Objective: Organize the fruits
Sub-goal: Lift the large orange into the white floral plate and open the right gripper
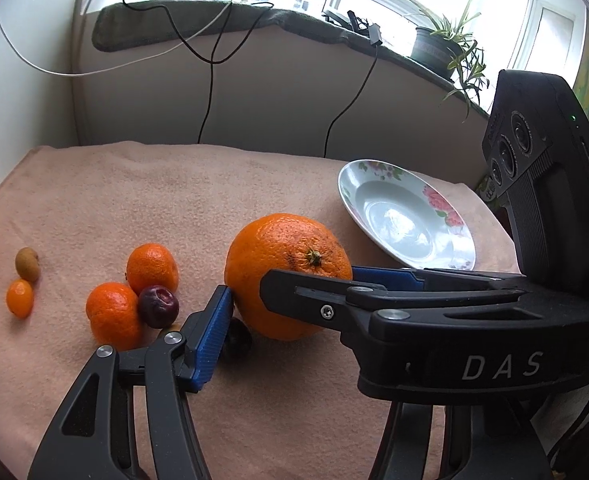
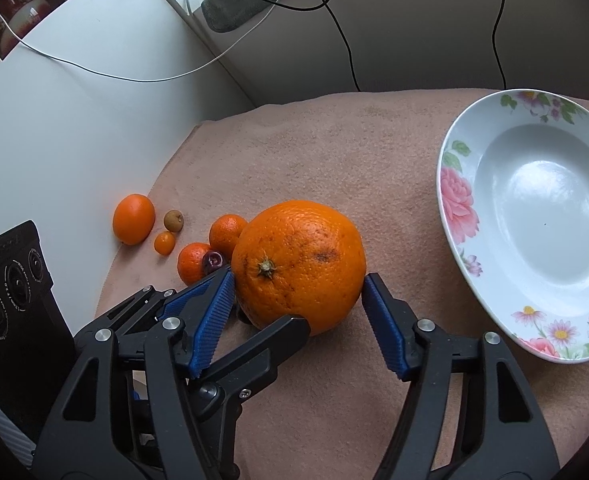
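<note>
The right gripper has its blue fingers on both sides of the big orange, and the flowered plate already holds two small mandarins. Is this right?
Not quite. The white flowered plate holds nothing, as the right wrist view shows. The right gripper does flank the big round orange.

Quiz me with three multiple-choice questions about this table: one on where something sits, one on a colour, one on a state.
1. Where is the large orange?
A) on the plate
B) between the right gripper pads
C) on the windowsill

2. What colour are those pads?
A) red
B) green
C) blue

3. The flowered plate is:
A) empty
B) full of fruit
C) upside down

Answers:
1 B: a pad sits on each side of the orange.
2 C: both ribbed pads are blue.
3 A: its bare hollow faces up, with nothing in it.
</note>
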`<state>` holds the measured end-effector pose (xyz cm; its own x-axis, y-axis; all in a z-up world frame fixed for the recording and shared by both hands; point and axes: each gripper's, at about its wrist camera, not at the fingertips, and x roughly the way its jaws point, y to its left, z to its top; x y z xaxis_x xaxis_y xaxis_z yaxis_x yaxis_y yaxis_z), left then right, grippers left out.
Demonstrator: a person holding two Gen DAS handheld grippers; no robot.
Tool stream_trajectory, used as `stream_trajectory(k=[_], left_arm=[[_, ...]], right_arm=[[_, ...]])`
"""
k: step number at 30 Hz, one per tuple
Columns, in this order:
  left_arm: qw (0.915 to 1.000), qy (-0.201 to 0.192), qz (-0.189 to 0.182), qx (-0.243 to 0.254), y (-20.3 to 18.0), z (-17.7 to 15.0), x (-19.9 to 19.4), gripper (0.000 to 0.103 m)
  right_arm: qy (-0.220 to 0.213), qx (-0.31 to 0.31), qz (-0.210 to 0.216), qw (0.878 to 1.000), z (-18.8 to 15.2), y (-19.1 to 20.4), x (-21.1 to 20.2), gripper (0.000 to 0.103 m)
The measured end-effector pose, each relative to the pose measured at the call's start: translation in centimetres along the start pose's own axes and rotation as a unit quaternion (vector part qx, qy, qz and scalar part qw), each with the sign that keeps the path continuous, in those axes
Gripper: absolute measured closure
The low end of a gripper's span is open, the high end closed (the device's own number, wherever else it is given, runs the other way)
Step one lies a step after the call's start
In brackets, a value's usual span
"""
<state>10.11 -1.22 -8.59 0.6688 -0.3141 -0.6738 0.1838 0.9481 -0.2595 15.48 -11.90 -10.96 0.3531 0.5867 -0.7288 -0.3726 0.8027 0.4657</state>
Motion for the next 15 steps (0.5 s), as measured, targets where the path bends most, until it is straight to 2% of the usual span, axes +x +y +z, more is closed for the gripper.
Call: stream_trajectory(k=[7, 15], left_arm=[[0.9998, -0.015, -0.004, 0.012, -1.3, 0.5, -1.0, 0.045], [0.9987, -0.026, -0.026, 0.036, -4.1, 1.3, -0.9, 0.045]], right_arm=[[-0.022, -0.007, -0.004, 1.000, -0.1, -0.1, -2.3, 0.034], [-0.050, 0.003, -0.022, 0.998, -0.3, -1.7, -5.6, 0.034]])
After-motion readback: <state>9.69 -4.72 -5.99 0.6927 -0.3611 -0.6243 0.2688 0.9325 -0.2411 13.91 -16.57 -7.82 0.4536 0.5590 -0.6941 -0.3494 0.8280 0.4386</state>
